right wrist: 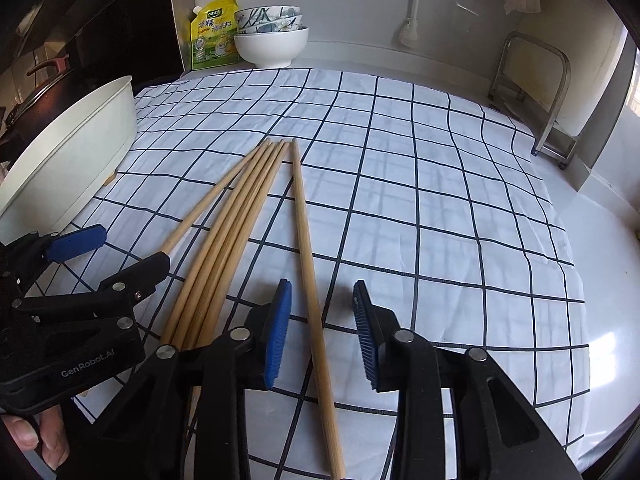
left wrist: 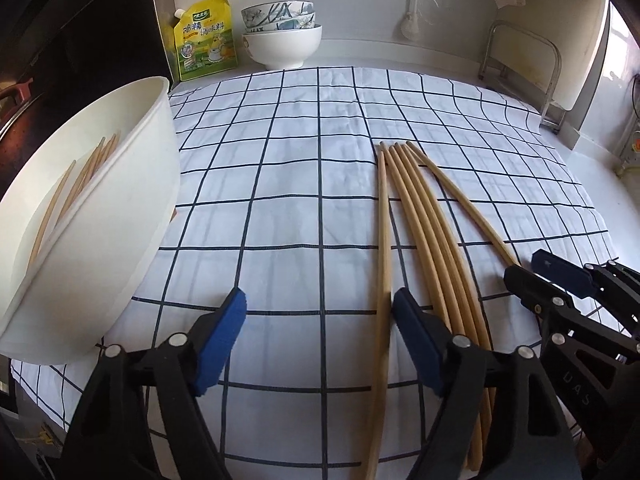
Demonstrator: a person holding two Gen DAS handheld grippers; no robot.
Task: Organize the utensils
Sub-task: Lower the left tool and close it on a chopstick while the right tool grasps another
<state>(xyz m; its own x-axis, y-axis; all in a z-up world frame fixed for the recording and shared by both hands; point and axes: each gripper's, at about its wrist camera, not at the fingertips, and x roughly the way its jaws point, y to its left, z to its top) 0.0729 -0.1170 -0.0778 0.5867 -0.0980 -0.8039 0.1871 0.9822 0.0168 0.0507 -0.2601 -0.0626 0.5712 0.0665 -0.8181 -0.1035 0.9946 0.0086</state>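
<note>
Several wooden chopsticks [left wrist: 424, 220] lie fanned on the checked cloth [left wrist: 280, 160], tips pointing away. The leftmost chopstick [left wrist: 385, 272] runs between the fingers of my left gripper [left wrist: 320, 320], close to its right pad; the left pad stands well clear, so the gripper is open. The rightmost chopstick [right wrist: 310, 280] lies between the blue pads of my right gripper [right wrist: 322, 320] with a gap on both sides, so this gripper is open too. A white tub [left wrist: 120, 208] at the left holds more chopsticks [left wrist: 84, 180].
A yellow seasoning pouch [left wrist: 204, 40] and stacked bowls [left wrist: 282, 40] stand at the back wall. A metal rack [right wrist: 536, 92] is at the back right, and a dark pan [right wrist: 36, 92] sits beyond the tub [right wrist: 80, 148]. The person's fingers [right wrist: 44, 436] hold the left gripper [right wrist: 124, 252].
</note>
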